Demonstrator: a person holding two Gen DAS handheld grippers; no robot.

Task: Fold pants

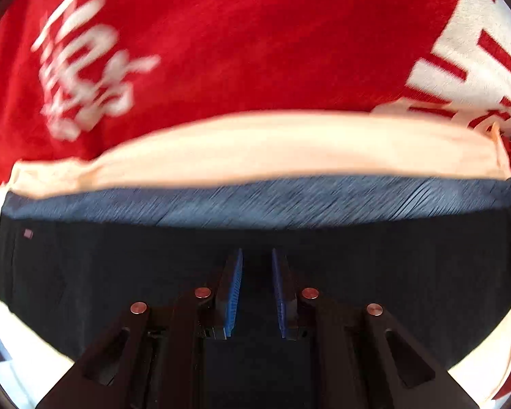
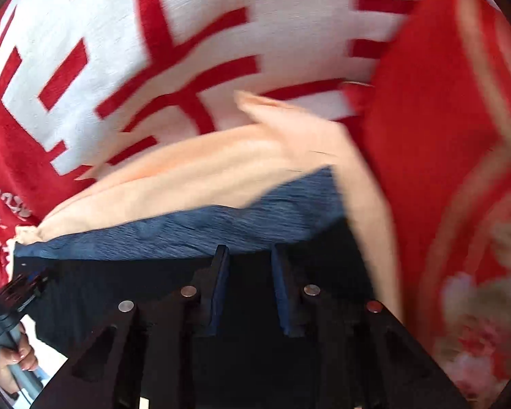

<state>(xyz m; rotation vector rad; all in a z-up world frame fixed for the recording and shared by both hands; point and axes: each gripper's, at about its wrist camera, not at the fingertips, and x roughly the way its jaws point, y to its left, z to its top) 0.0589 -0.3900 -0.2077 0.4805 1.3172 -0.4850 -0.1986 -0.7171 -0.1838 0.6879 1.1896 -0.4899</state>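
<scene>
Black pants (image 1: 119, 272) lie folded on top of a stack, over a blue garment (image 1: 255, 201) and a peach one (image 1: 255, 150). My left gripper (image 1: 257, 255) is over the black pants, its blue-padded jaws a narrow gap apart with nothing visibly between them. In the right wrist view the black pants (image 2: 102, 293) fill the lower part, with the blue garment (image 2: 221, 225) and the peach garment (image 2: 204, 170) beyond. My right gripper (image 2: 250, 252) is over the pants near their far edge, jaws a small gap apart. Both views are blurred by motion.
A red cloth with white lettering (image 1: 221, 34) covers the surface under the stack; it shows in the right wrist view (image 2: 153, 34) too. The other handheld gripper and a hand (image 2: 13, 341) are at the lower left of the right wrist view.
</scene>
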